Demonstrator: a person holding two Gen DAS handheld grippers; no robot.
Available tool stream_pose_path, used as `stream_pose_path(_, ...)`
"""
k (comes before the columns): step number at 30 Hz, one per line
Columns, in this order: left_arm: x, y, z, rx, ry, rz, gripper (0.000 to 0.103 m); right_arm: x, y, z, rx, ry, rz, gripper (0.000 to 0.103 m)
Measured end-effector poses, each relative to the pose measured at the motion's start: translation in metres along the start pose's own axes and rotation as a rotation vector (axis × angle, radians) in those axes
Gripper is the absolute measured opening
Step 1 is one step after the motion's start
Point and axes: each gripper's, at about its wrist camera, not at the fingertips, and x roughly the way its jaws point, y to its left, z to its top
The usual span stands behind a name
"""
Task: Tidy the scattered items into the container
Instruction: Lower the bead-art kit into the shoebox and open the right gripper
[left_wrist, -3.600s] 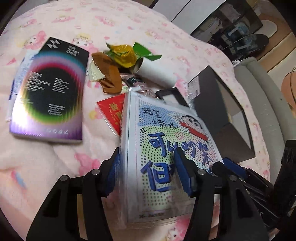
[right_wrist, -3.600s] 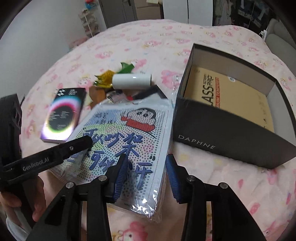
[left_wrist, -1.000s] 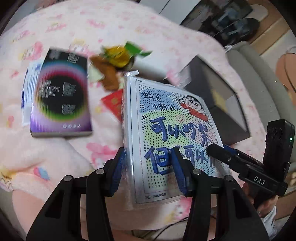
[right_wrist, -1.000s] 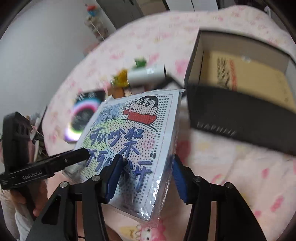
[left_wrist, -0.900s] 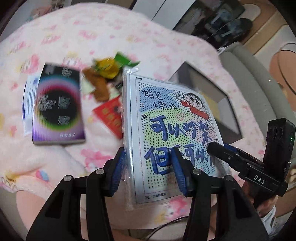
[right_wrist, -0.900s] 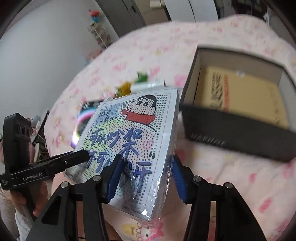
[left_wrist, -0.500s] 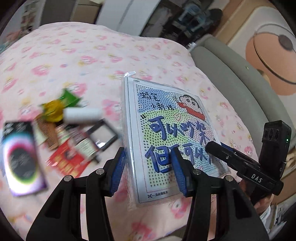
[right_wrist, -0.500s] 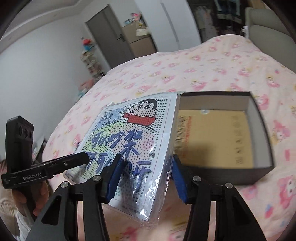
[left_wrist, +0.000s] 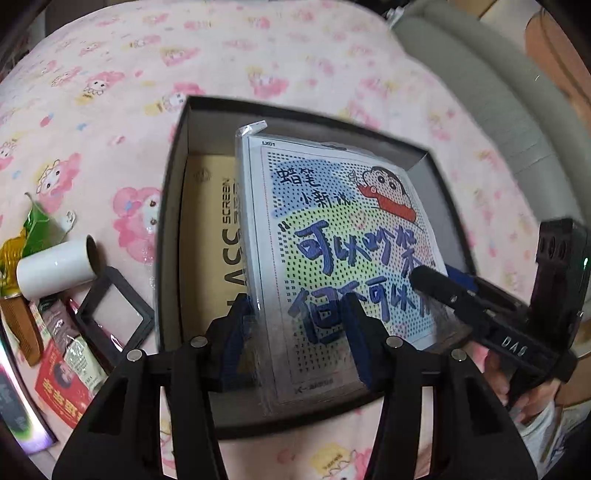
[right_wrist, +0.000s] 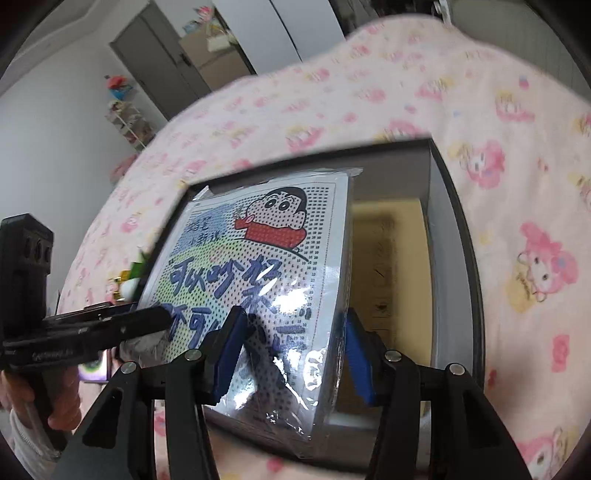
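Observation:
Both grippers hold one flat plastic-wrapped cartoon pack with blue Chinese lettering over the open black box. My left gripper is shut on its near left edge. My right gripper is shut on its other near edge. The pack hangs flat just above the box opening. A tan board with printed letters lies on the box floor under it.
To the left of the box lie a white tube, a green and gold wrapper, a black frame, a brown comb and a red packet on the pink blanket. A grey sofa runs along the right.
Both grippers have lifted the cartoon pack off the blanket and carried it right, from beside the scattered items to over the open box.

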Motion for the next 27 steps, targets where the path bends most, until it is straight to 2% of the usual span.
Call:
stream_pose_path(4, 0.013, -0.005, 0.002, 0.031, 0.035, 0.105, 0.051, 0.024, -0.005, -0.002, -0.009, 0.097, 0.008, 0.048)
stream_pose_path(7, 0.015, -0.013, -0.001, 0.076, 0.036, 0.173, 0.051, 0.034, -0.002, -0.003, -0.032, 0.142, -0.036, 0.048)
stream_pose_path(11, 0.006, -0.010, -0.004, 0.083, -0.010, 0.223, 0.051, 0.033, 0.002, 0.005, -0.049, 0.124, -0.148, 0.048)
stream_pose_path(14, -0.001, -0.001, -0.007, 0.063, -0.020, 0.181, 0.051, 0.047, 0.002, 0.006, -0.045, 0.185, -0.229, 0.048)
stream_pose_path(17, -0.009, 0.000, -0.011, 0.079, -0.044, 0.162, 0.051, 0.056, 0.004, 0.006, -0.066, 0.229, -0.268, 0.048)
stream_pose_path(23, -0.017, 0.004, -0.015, 0.070, -0.062, 0.131, 0.051, 0.078, 0.008, 0.019, -0.084, 0.372, -0.251, 0.048)
stream_pose_path(27, -0.017, 0.007, -0.016, 0.049, -0.070, 0.107, 0.051, 0.086, 0.009, 0.029, -0.058, 0.417, -0.214, 0.049)
